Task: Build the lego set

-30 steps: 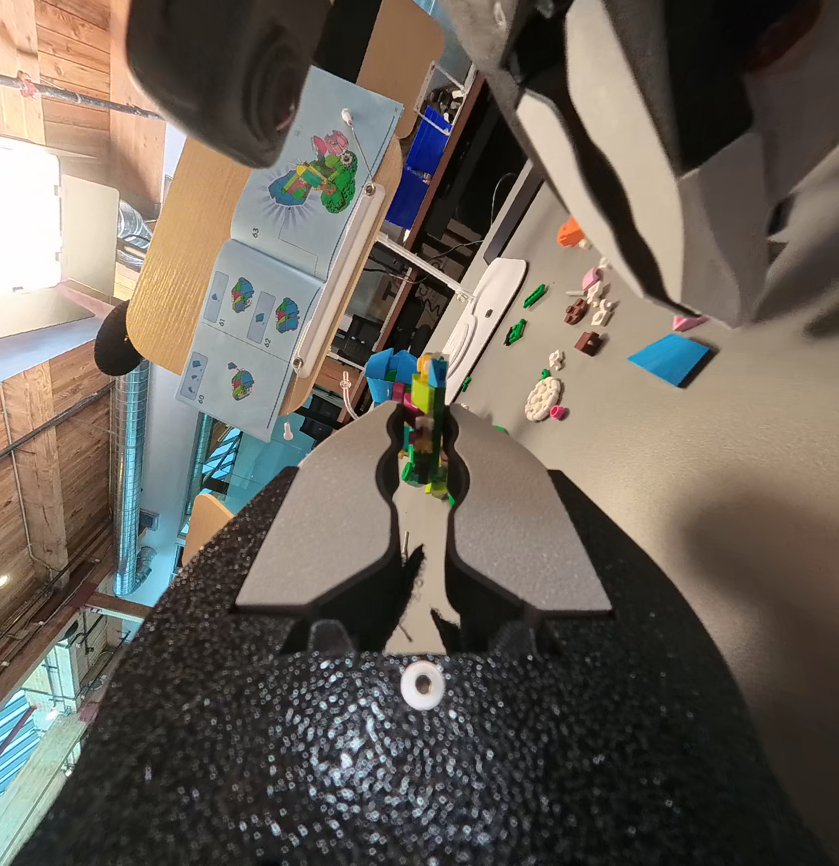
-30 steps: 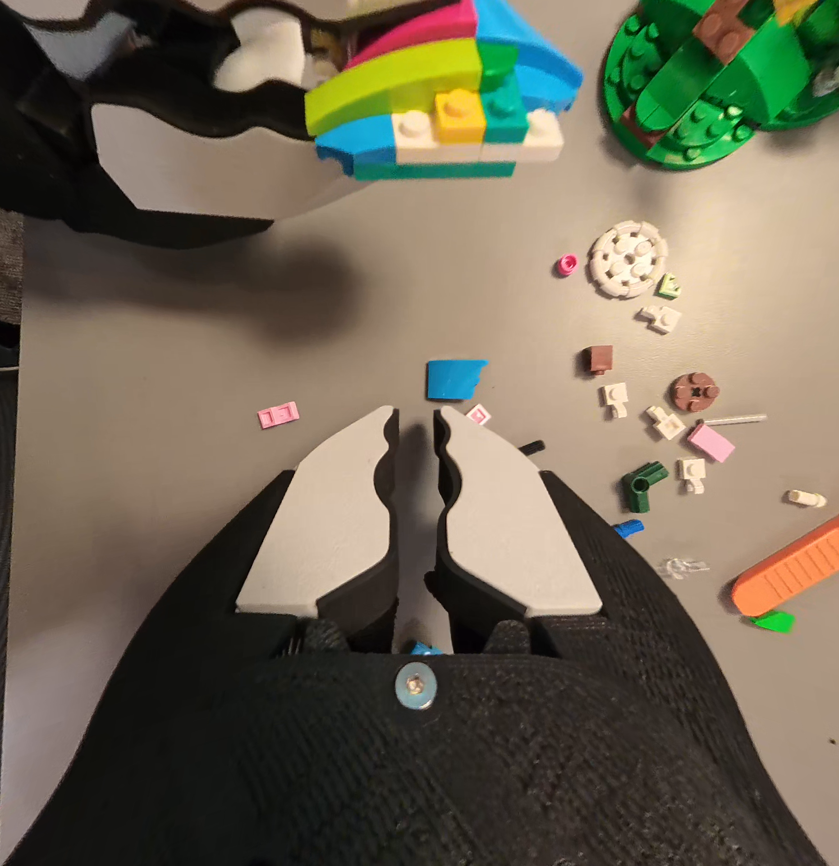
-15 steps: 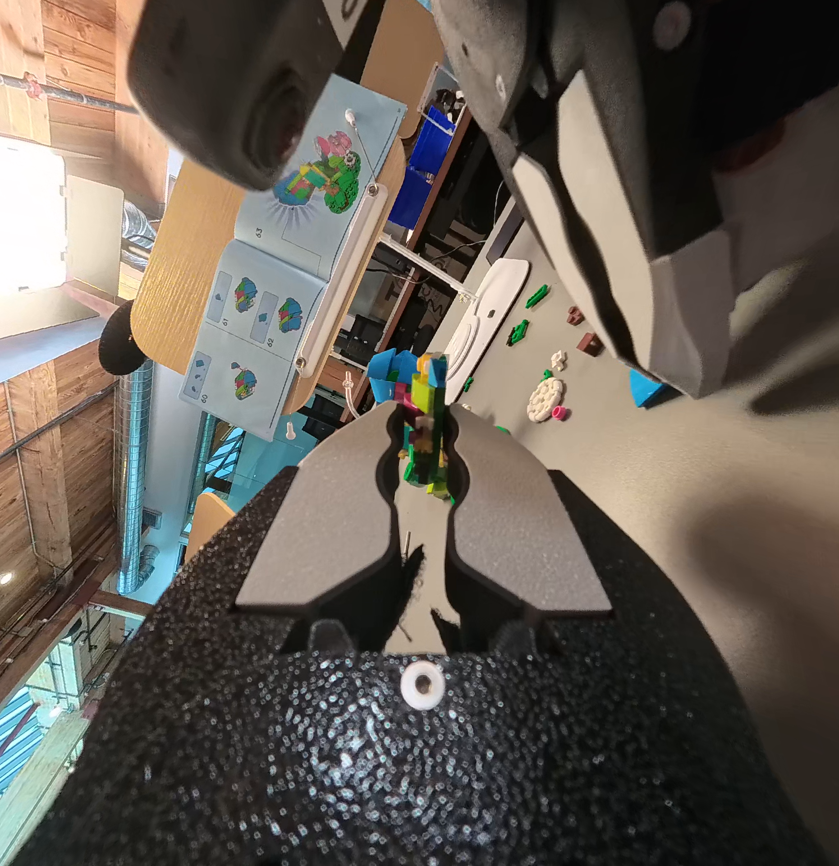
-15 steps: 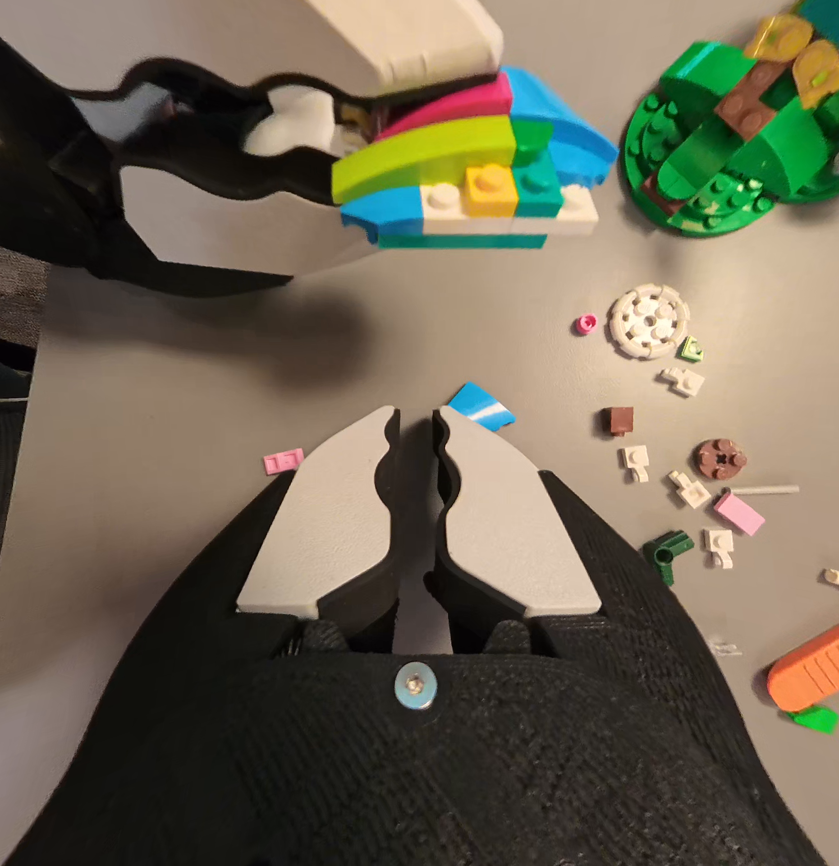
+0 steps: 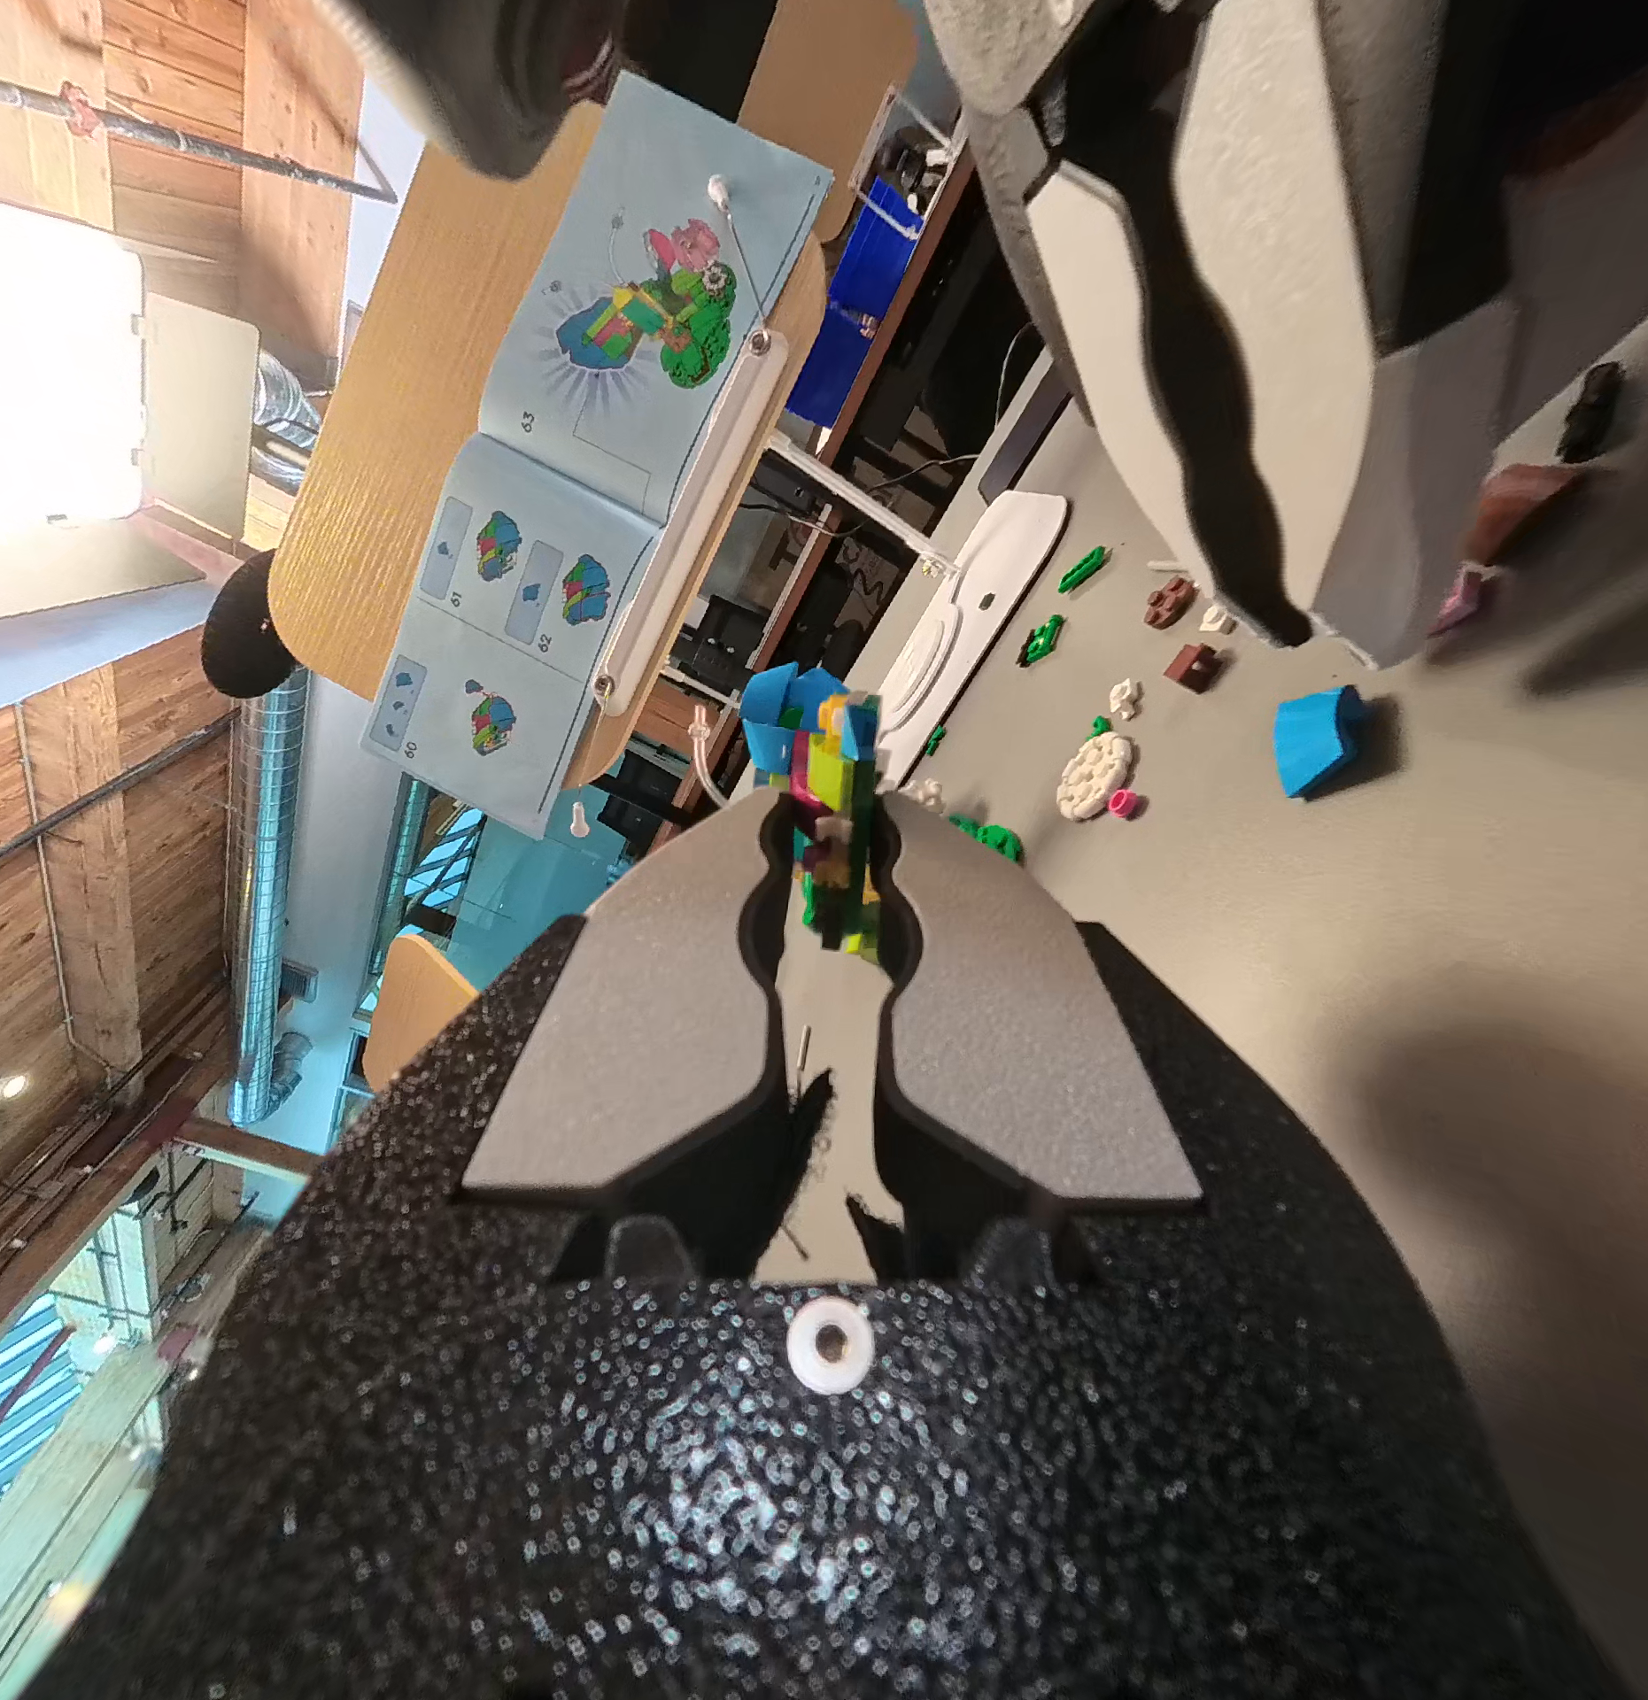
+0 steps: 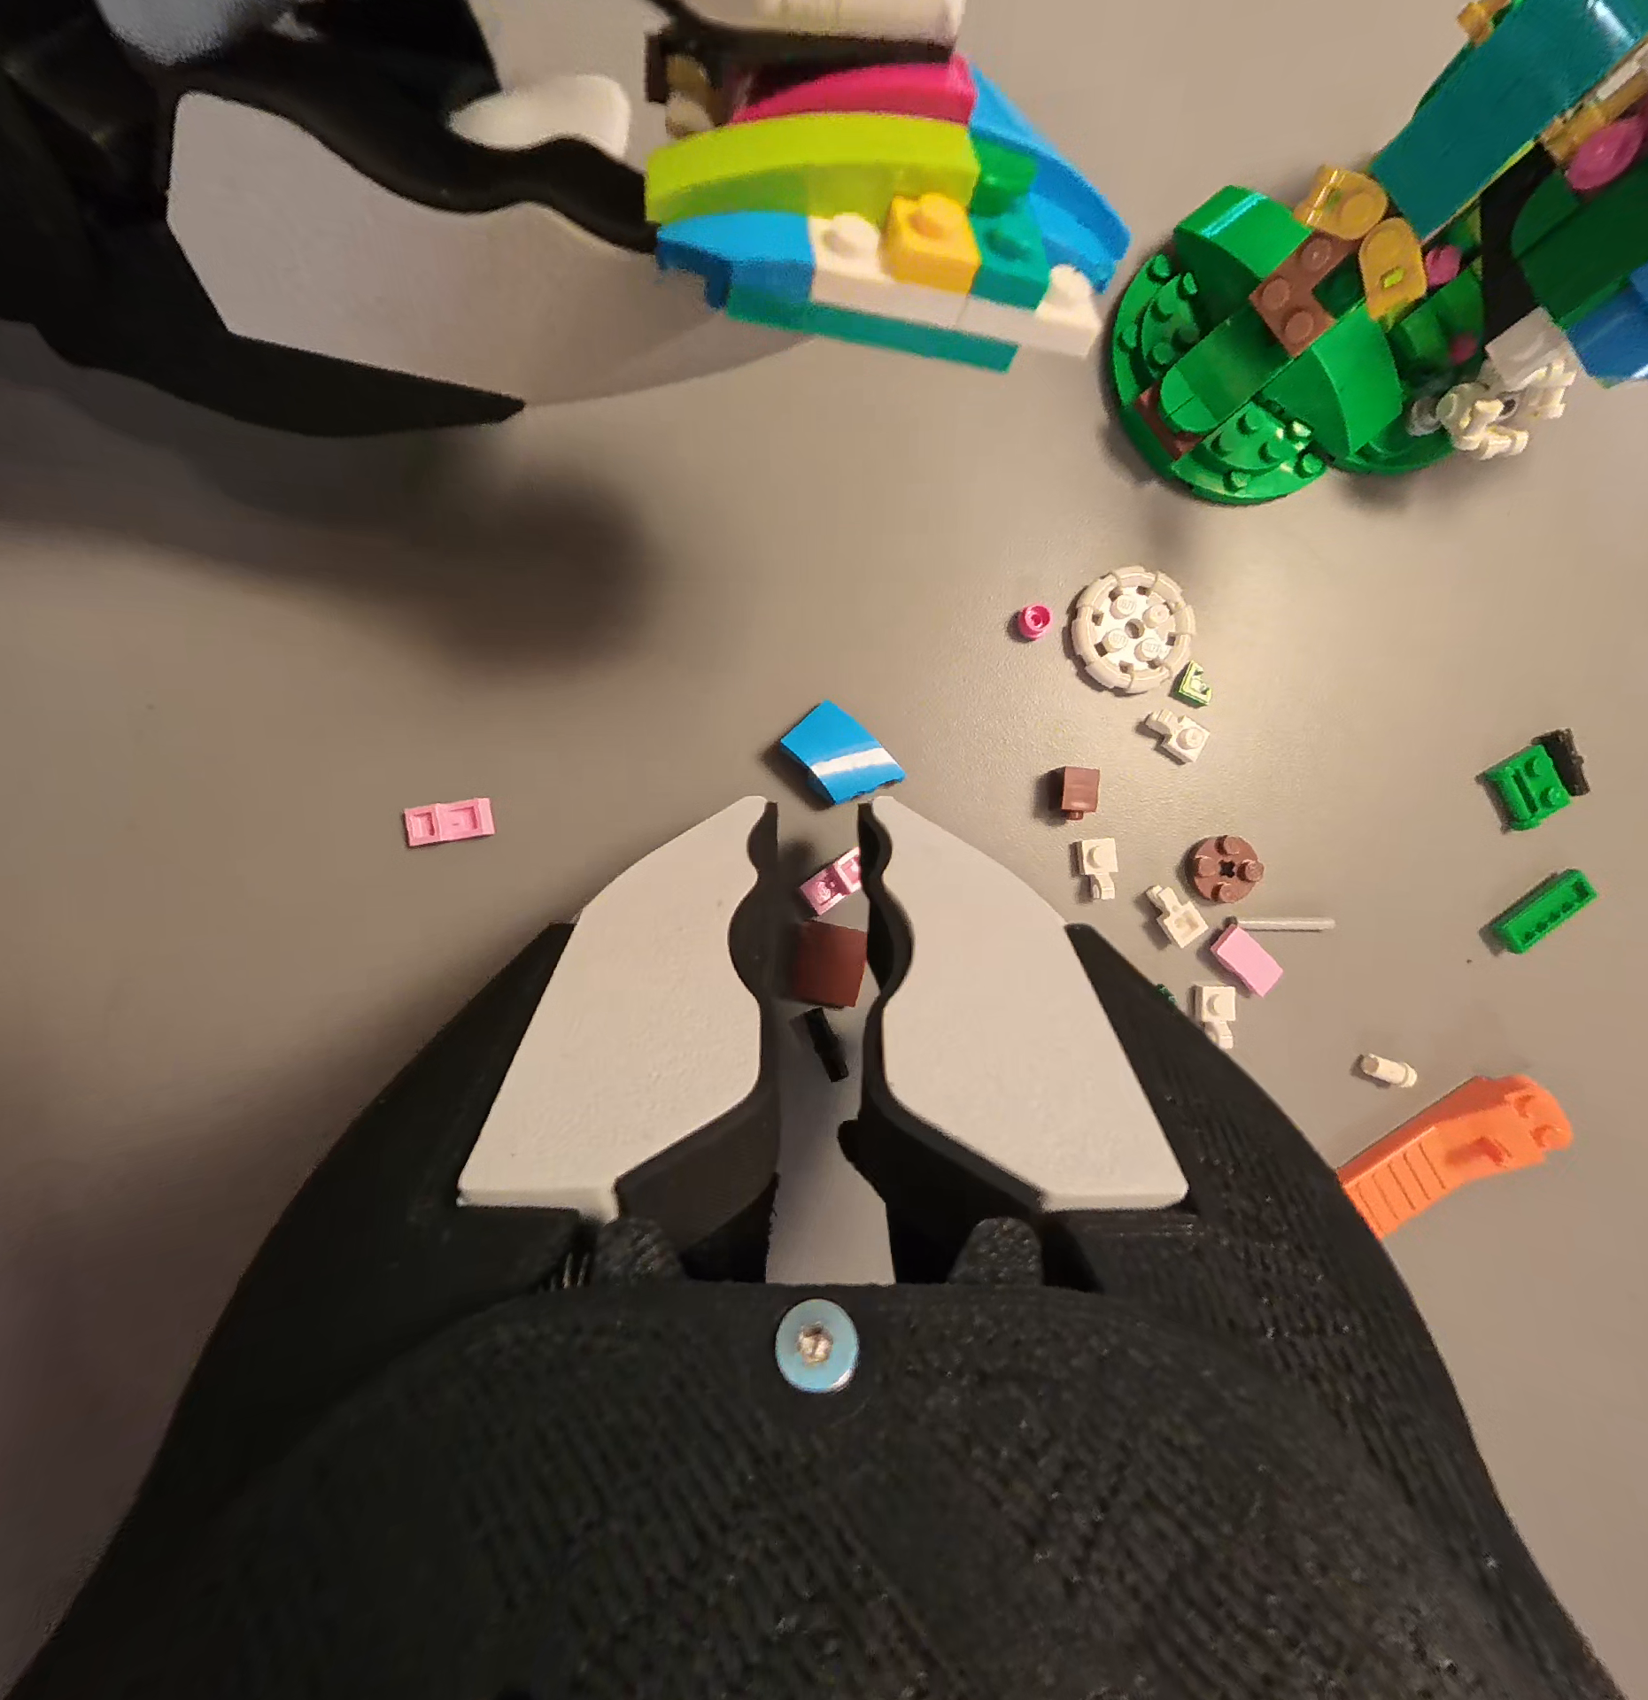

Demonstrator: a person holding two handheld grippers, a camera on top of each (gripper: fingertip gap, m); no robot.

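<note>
Right tongs [image 6: 818,808], slightly parted and empty, poised over a pink plate [image 6: 835,881] and brown brick [image 6: 829,962] on the grey bench [image 6: 341,920], a blue curved tile [image 6: 840,752] just beyond; farther off, left tongs [image 5: 829,814] clamp the multicoloured lego assembly [image 6: 880,216] beside the green model [image 6: 1307,350].

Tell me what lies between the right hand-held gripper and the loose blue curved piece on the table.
Nothing visible blocks it. The blue curved piece lies on the grey table just beyond the tips of the right hand-held gripper, whose jaws are slightly apart.
</note>
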